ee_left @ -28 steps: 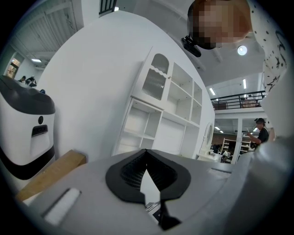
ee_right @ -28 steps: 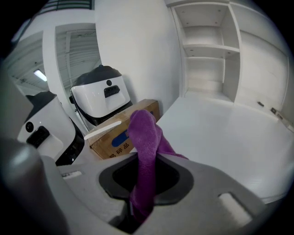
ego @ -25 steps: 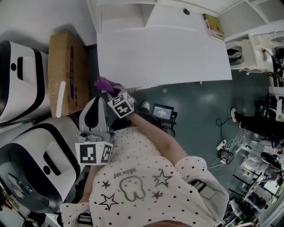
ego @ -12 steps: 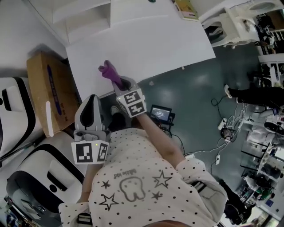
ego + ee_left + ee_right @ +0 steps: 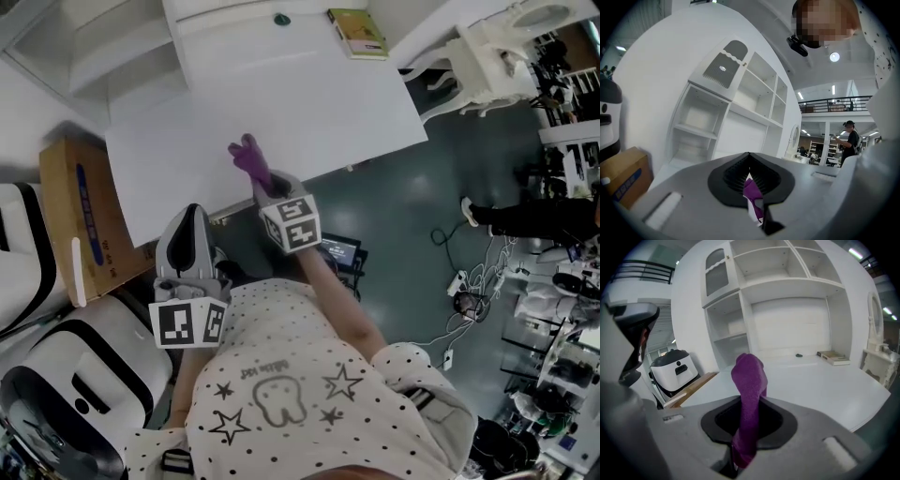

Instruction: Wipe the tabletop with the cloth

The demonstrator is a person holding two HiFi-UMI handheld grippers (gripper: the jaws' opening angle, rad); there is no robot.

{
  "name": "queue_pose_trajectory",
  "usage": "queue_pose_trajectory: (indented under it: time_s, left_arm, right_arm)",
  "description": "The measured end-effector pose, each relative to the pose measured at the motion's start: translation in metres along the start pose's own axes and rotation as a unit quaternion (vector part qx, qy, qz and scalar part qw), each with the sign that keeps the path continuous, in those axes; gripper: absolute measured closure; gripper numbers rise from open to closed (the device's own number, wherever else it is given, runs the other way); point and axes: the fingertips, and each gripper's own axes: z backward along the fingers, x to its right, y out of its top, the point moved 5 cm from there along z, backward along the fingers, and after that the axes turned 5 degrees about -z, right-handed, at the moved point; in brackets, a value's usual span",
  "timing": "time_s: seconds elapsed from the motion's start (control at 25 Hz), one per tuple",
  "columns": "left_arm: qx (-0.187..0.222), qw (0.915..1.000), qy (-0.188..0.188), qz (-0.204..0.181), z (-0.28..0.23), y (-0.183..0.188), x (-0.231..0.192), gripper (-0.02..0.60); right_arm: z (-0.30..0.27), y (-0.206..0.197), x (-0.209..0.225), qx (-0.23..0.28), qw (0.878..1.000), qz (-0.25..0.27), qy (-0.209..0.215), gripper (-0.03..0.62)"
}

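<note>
Cloth held at near edge
The right gripper [image 5: 269,185] clamps the purple cloth [image 5: 249,157] over the tabletop [image 5: 309,103]; the left gripper [image 5: 192,217] seems closed, empty. Pressed hard, the thin fold could slip out.

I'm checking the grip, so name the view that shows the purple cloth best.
Right gripper view: the purple cloth stands large and centred, clamped in the right gripper. Head view shows it small over the tabletop; left gripper view, just a sliver.
</note>
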Motion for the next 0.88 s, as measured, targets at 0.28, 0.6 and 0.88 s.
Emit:
queue_pose_trajectory:
  time_s: [0.28,0.6,0.88]
  left_arm:
    - [0.016,0.9996,0.020,0.009,-0.044,-0.015,0.081,0.588]
    - [0.021,0.9986,0.046,-0.017,-0.057,-0.014,0.112,0.588]
    - [0.011,0.9990,0.039,-0.019,-0.080,-0.018,0.111,0.588]
  right_arm:
    - [0.042,0.006,0.094,-0.009,1.000,0.010,0.016,0.530]
    - [0.080,0.005,0.151,0.005,1.000,-0.009,0.006,0.530]
    - [0.081,0.010,0.172,0.001,1.000,-0.029,-0.005,0.530]
